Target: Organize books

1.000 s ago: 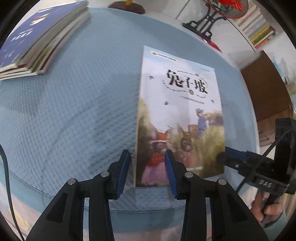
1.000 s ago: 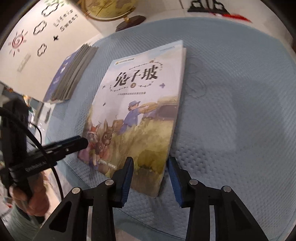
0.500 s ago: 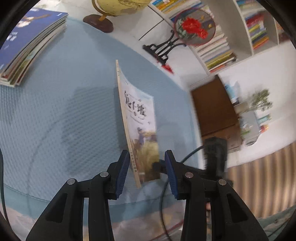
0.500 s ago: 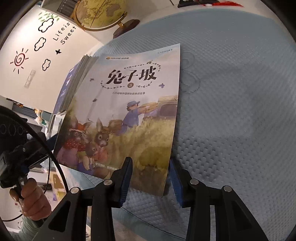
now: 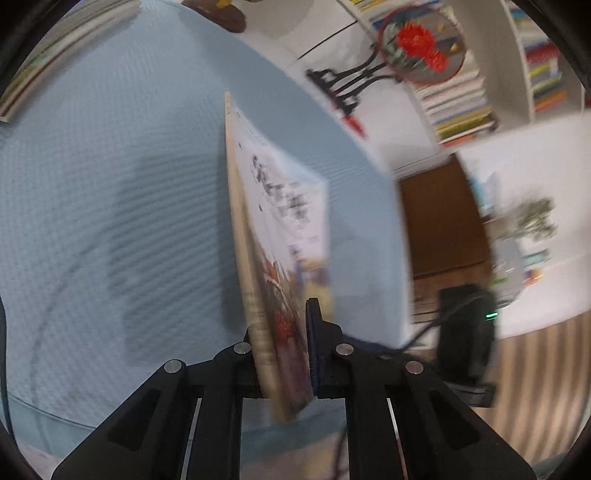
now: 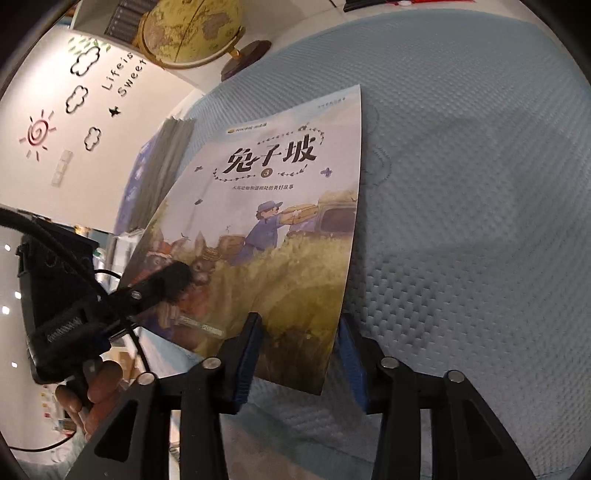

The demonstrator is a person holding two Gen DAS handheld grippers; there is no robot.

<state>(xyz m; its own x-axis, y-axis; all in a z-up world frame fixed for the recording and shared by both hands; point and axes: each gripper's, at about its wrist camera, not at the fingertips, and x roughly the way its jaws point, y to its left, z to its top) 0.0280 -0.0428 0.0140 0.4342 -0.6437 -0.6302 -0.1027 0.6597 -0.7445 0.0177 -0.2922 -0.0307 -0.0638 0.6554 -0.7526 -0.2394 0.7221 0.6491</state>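
A thin picture book point(image 6: 280, 229) with rabbits and a man in blue on its cover is lifted off the blue cloth. My left gripper point(image 5: 282, 354) is shut on the book's point(image 5: 273, 258) lower edge, which stands edge-on between its jaws. In the right wrist view that gripper point(image 6: 162, 284) clamps the book's left corner. My right gripper point(image 6: 299, 358) is open, its blue pads either side of the book's lower right corner. A stack of books point(image 6: 162, 173) lies at the far left behind the lifted book; it also shows in the left wrist view point(image 5: 62, 48).
The round table has a textured blue cloth point(image 6: 461, 184). A globe point(image 6: 192, 29) stands at the table's far edge. A red fan ornament on a black stand point(image 5: 417, 48), bookshelves point(image 5: 472, 96) and a brown cabinet point(image 5: 439, 225) lie beyond the table.
My left gripper has closed on the book's edge and tilted it up off the cloth. The book has risen and turned towards the right wrist camera. My right gripper stays open.
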